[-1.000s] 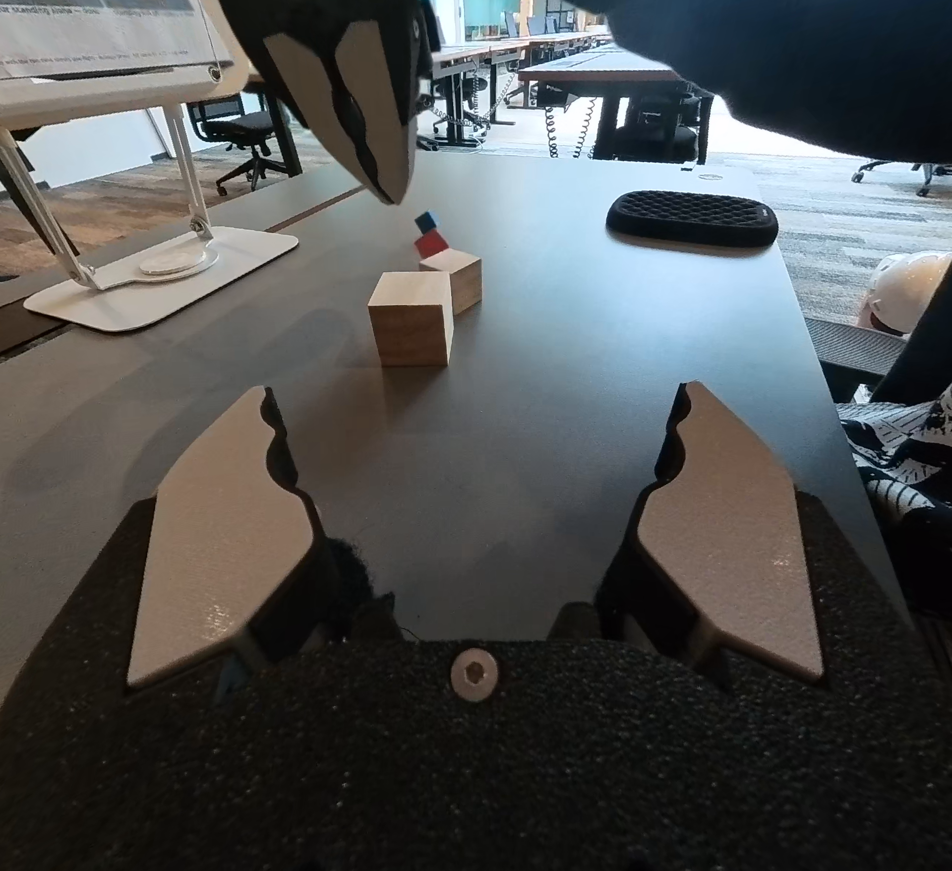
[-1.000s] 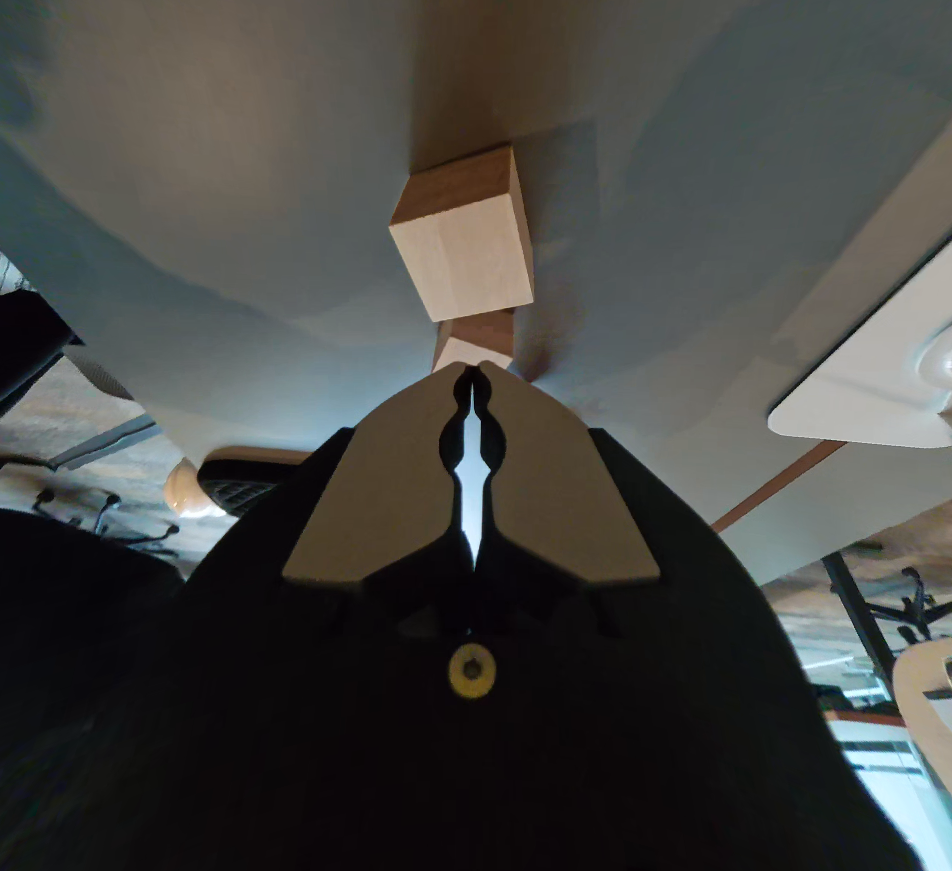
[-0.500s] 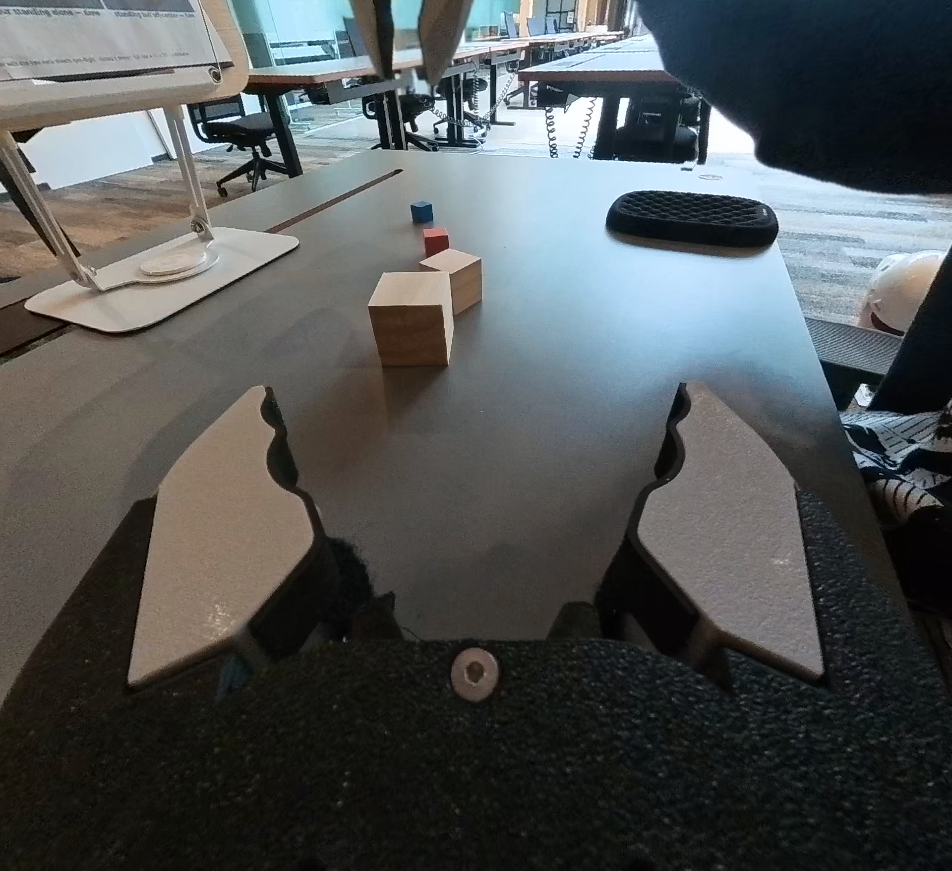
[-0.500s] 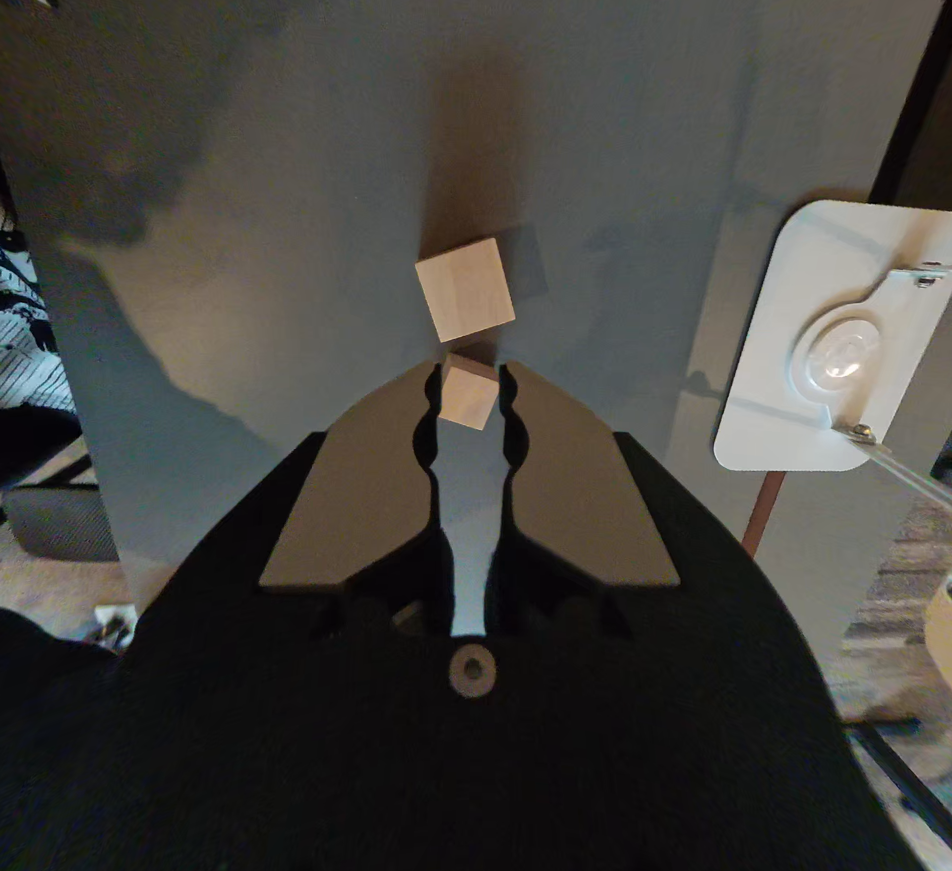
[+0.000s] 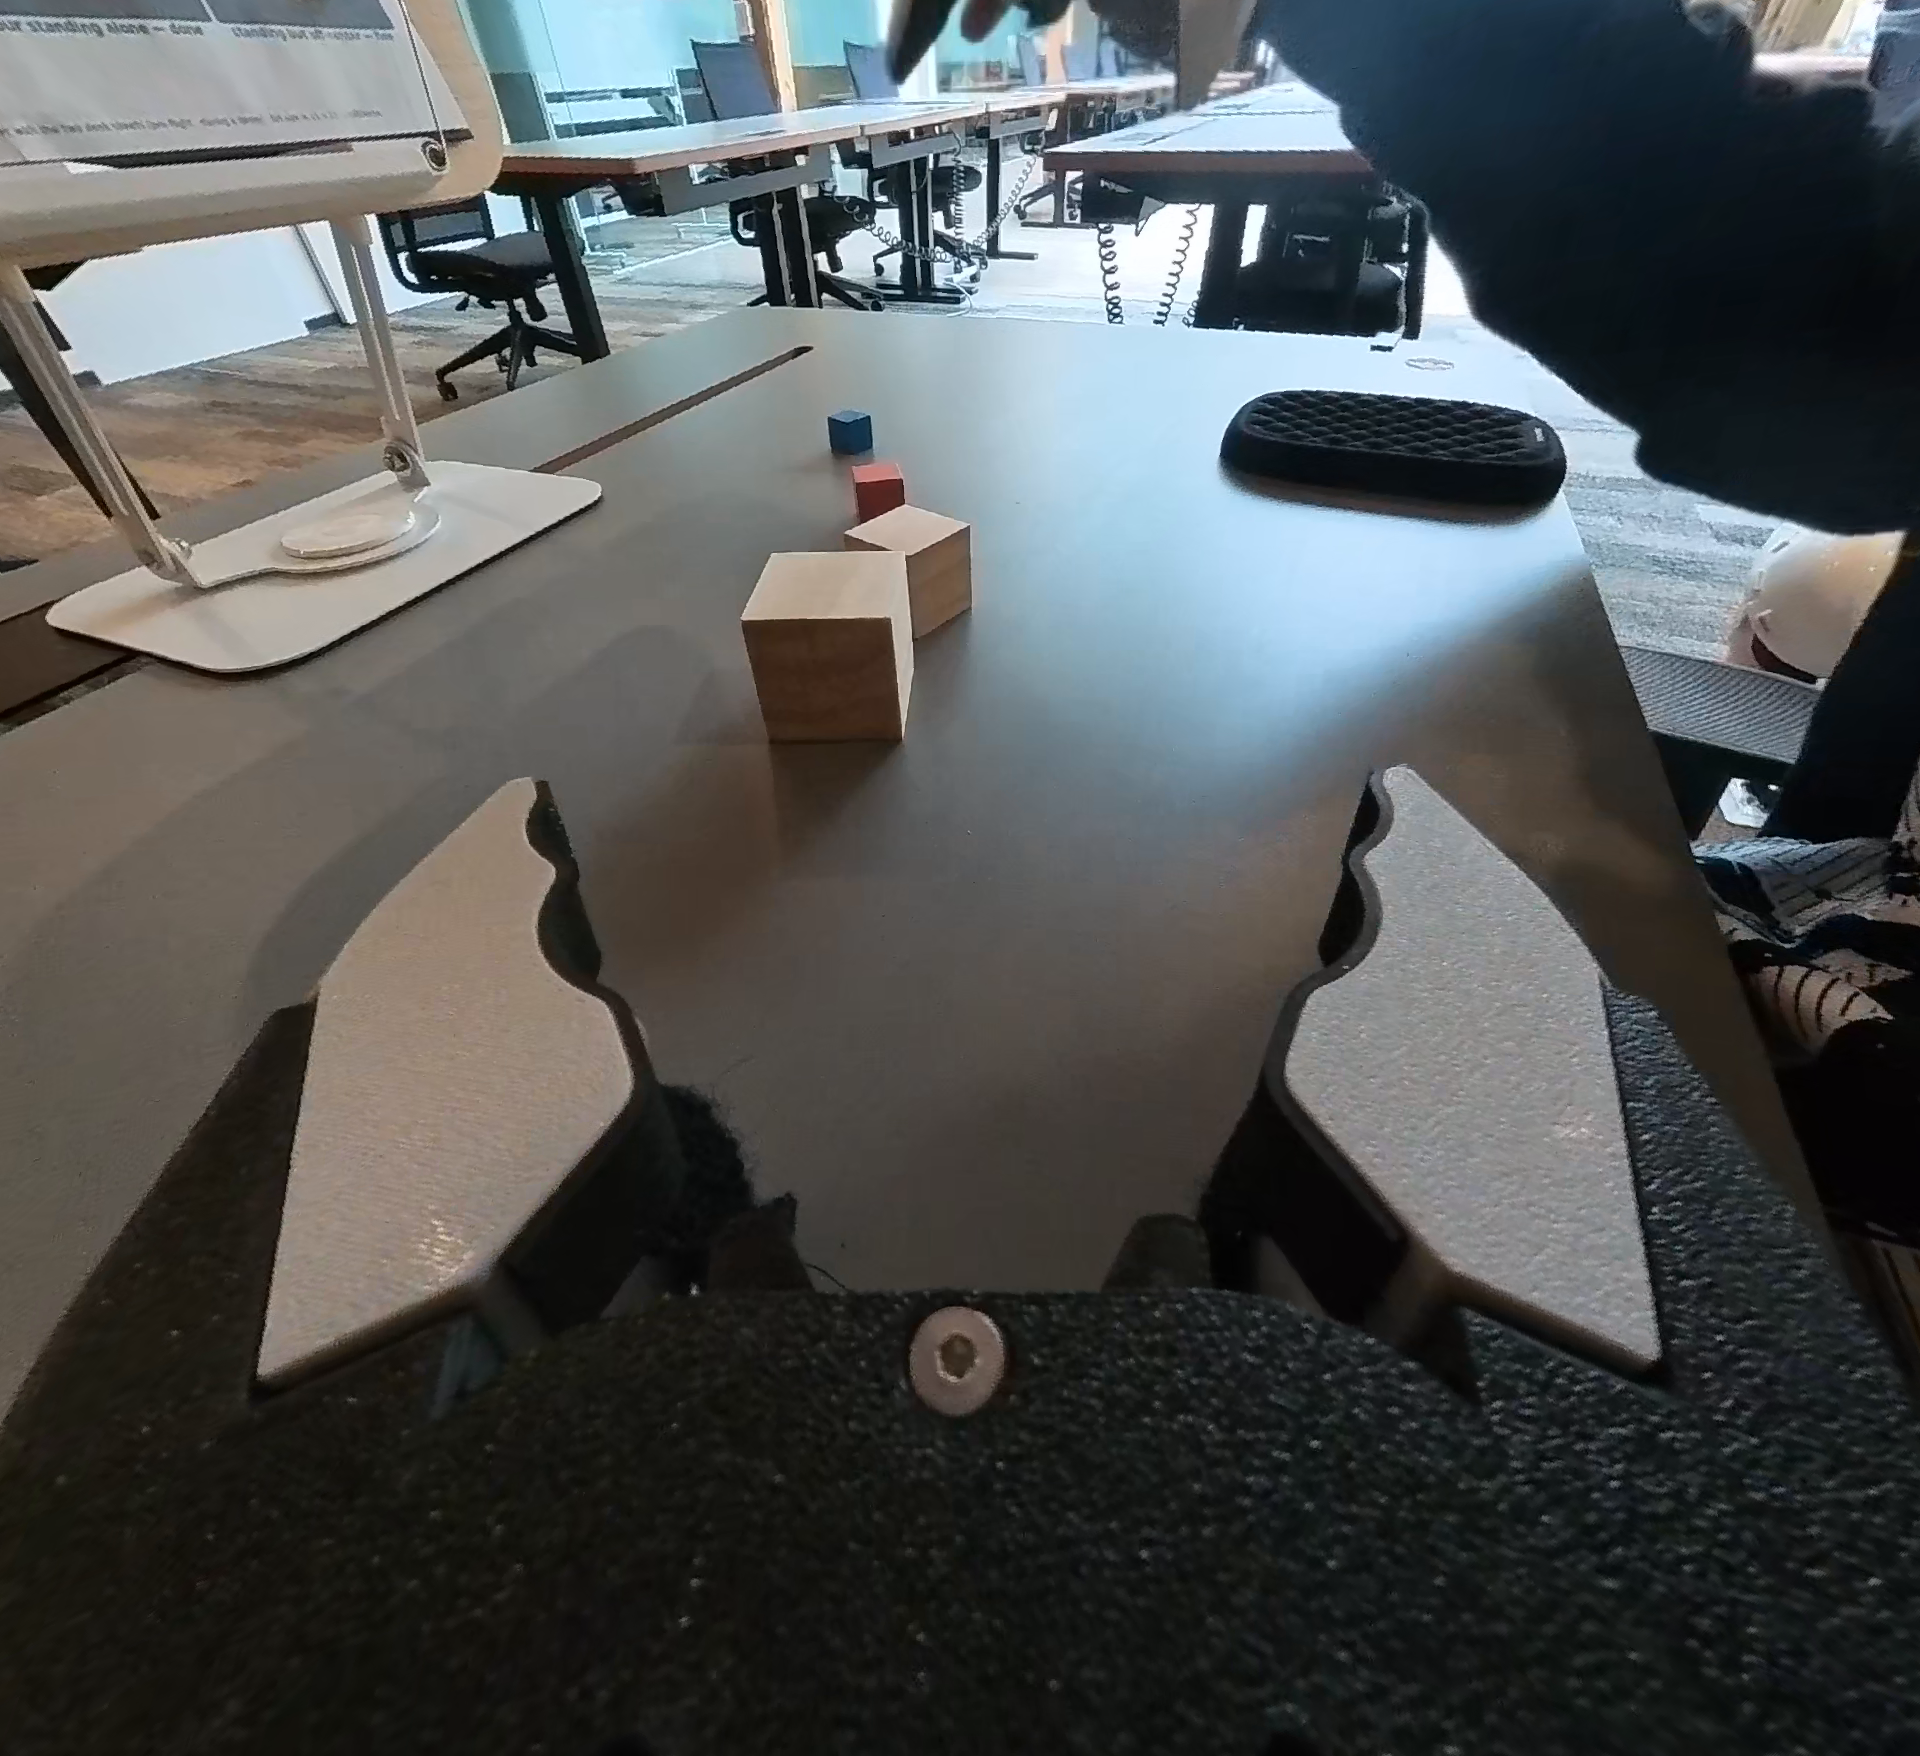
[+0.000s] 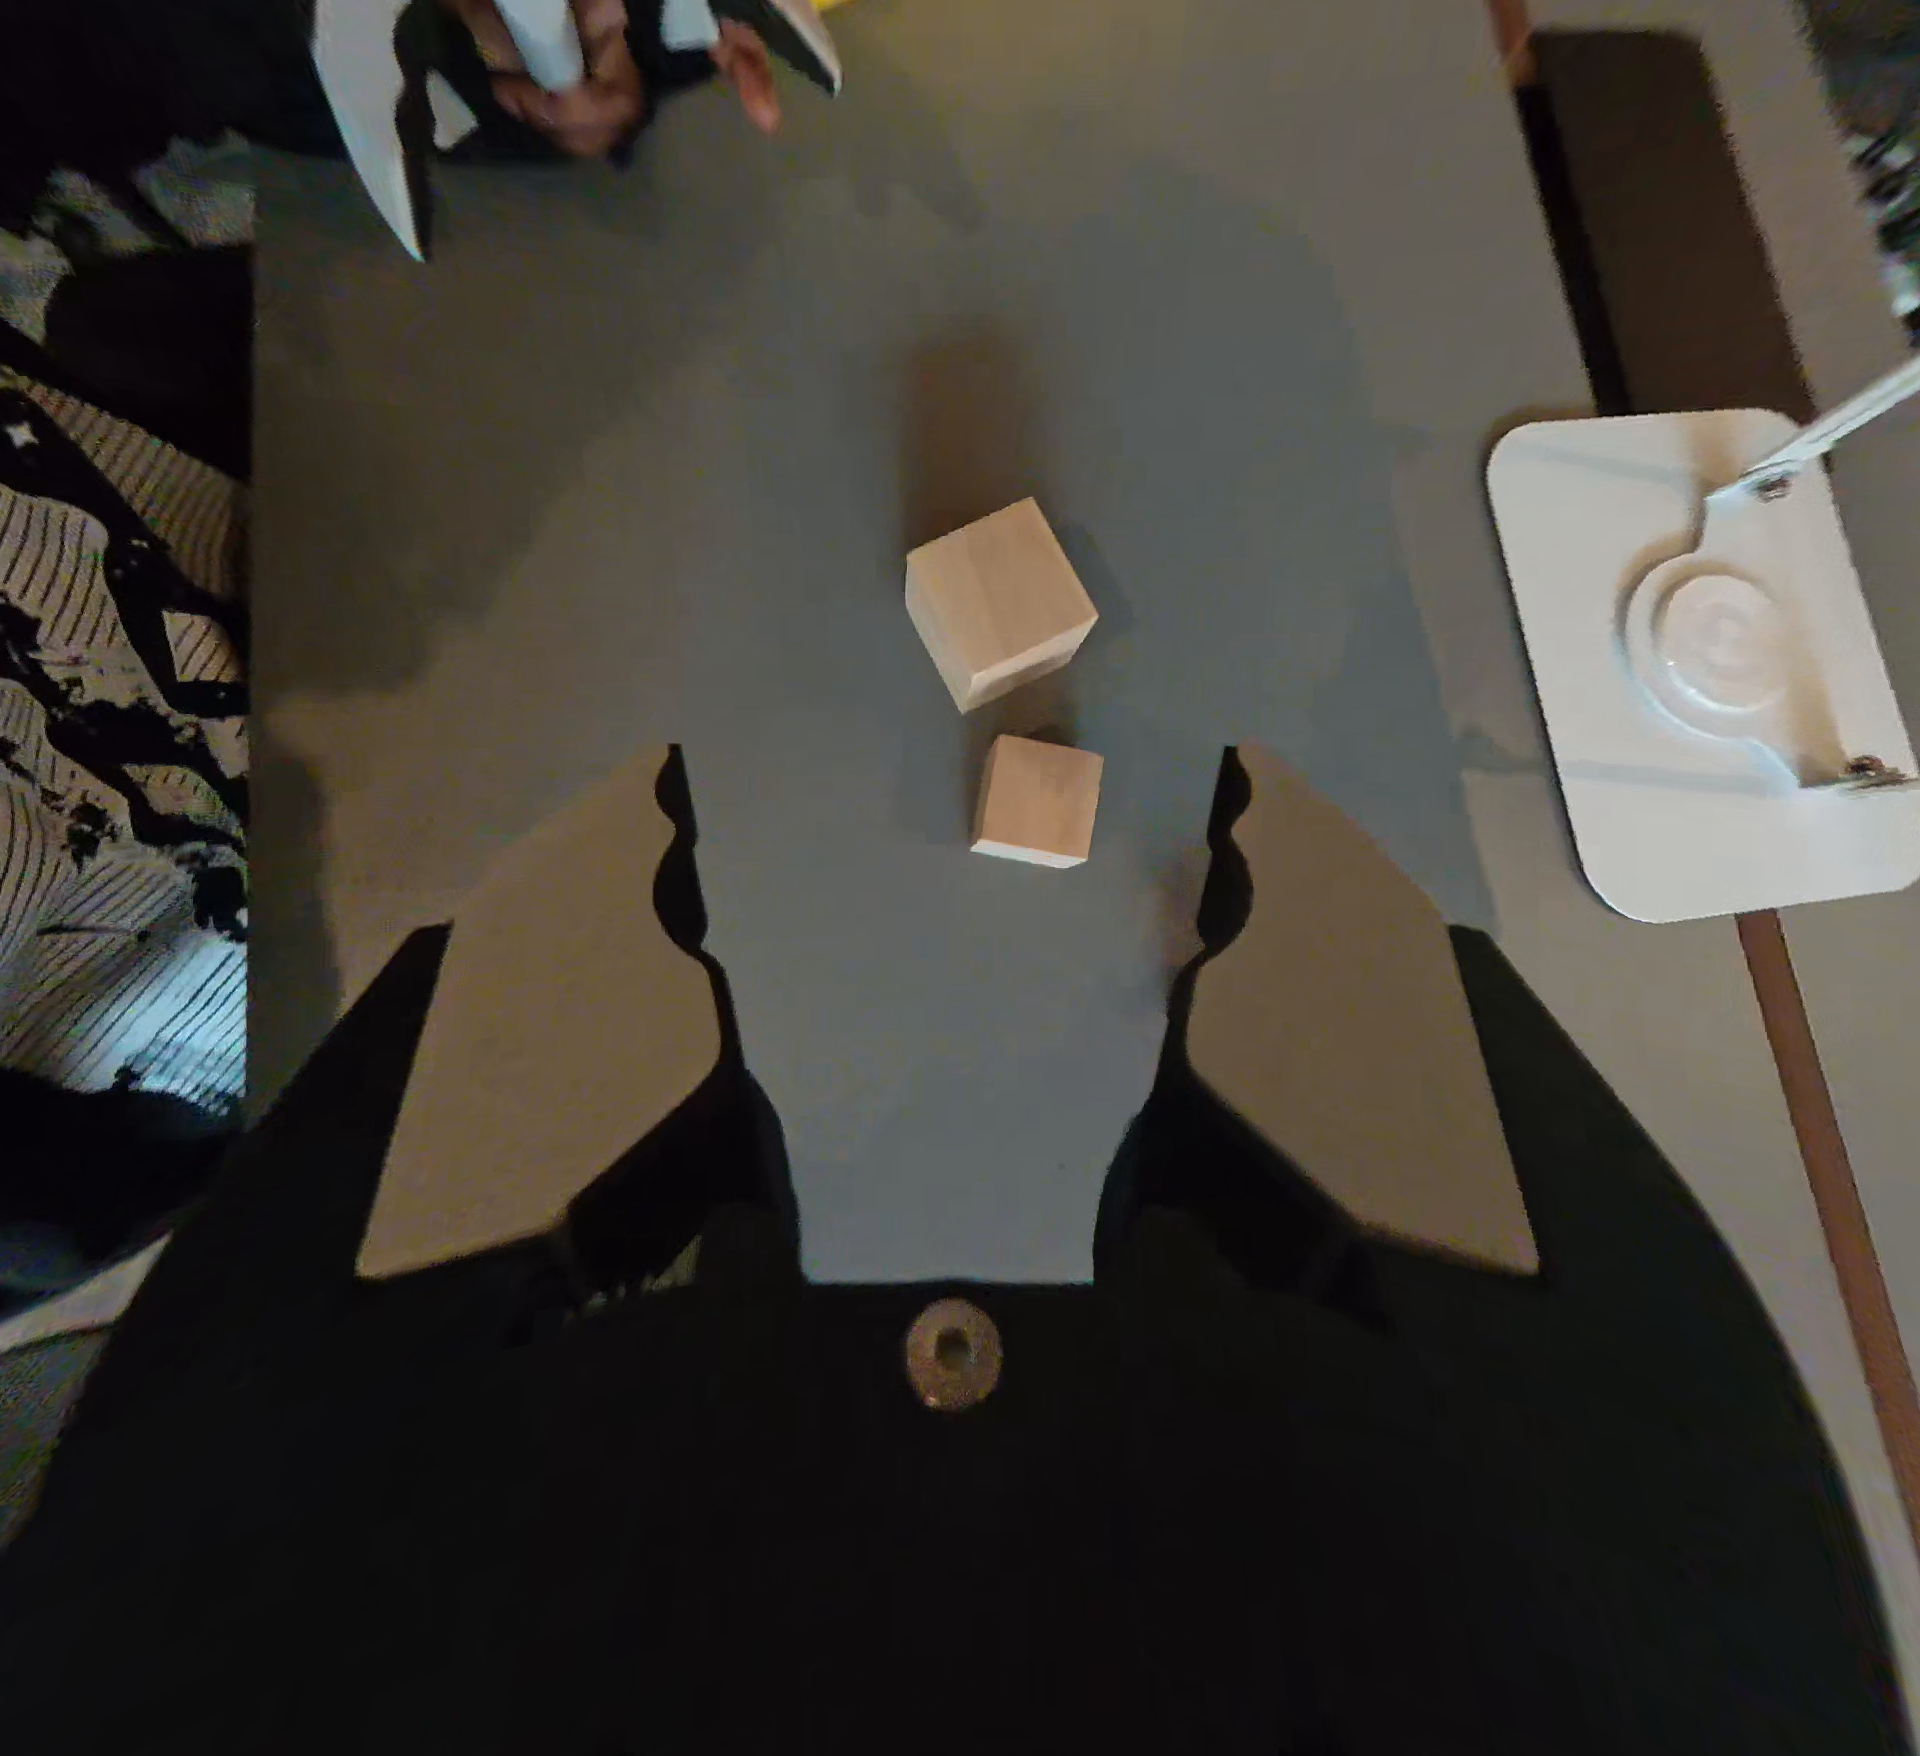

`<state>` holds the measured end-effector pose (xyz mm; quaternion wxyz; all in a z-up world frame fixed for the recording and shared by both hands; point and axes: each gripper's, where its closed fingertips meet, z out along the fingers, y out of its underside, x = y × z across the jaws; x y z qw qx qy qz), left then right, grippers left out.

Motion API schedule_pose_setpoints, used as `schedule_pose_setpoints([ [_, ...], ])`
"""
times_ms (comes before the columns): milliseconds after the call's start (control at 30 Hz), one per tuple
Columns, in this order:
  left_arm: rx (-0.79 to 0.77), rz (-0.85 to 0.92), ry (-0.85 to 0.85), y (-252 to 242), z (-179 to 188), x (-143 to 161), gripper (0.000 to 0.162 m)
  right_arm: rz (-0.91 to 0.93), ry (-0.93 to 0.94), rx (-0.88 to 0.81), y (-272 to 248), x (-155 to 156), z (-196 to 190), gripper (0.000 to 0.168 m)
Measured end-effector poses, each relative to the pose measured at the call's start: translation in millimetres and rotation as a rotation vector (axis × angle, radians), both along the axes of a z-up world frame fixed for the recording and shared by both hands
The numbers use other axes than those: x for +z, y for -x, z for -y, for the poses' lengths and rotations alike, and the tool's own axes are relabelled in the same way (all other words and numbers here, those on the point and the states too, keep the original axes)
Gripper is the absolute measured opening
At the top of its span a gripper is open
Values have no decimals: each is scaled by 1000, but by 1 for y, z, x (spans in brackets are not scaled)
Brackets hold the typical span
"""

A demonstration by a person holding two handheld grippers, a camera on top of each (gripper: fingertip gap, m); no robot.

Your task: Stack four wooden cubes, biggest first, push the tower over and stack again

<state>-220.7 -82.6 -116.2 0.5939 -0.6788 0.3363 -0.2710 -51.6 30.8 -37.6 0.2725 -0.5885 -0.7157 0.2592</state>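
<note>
Both my grippers are empty. My left gripper (image 5: 951,885) sits low over the near end of the grey table (image 5: 1195,667), jaws wide apart, nothing between them. My right gripper (image 6: 951,859) hangs high above the table looking almost straight down, jaws also spread wide; from the left wrist view it shows at the top of frame (image 5: 1049,59), clear of the surface, with my dark sleeve (image 5: 1558,231) running off to the right.

No tower: all four cubes lie loose on the table in a rough line running away from the left gripper.
- big wooden cube (image 5: 828,646), nearest to it, flat on the table
- mid wooden cube (image 5: 914,565) just behind it, turned at an angle; the left view looks like a corner contact, the top-down view shows a thin gap, so I can't tell if they touch
- red cube (image 5: 879,488) a little farther on, apart from the mid one
- blue cube (image 5: 850,430) farthest, apart from the red one

From above, the big cube (image 6: 1000,603) and the mid cube (image 6: 1037,800) lie just ahead of the right gripper's fingertips. The red and blue ones are not in that view.

Also on the table: white stand base (image 5: 312,553) to the left, black wrist rest (image 5: 1392,457) at the far right.
</note>
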Motion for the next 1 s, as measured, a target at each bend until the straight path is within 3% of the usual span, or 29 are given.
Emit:
schedule_pose_setpoints([
  [100,2,2,0,0,0,0,136,-130,-13,-42,-24,4,-3,102],
  [267,1,-5,-1,-1,0,-1,136,-233,-16,-196,-74,-12,-11,134],
  [367,1,-3,-2,-1,0,0,136,-297,-26,-269,-102,-24,-11,146],
  [533,-1,-8,-7,-2,0,-1,135,-499,-66,-301,-139,-30,0,147],
  [667,1,-8,-6,-2,-1,-1,136,-669,-157,-427,-174,-23,-11,147],
  [800,4,-11,-5,-2,-1,-1,135,-686,-167,-519,-190,-37,-15,147],
  [1000,10,-13,-8,-2,-1,-1,135,-756,-89,-485,-187,-57,-1,147],
])
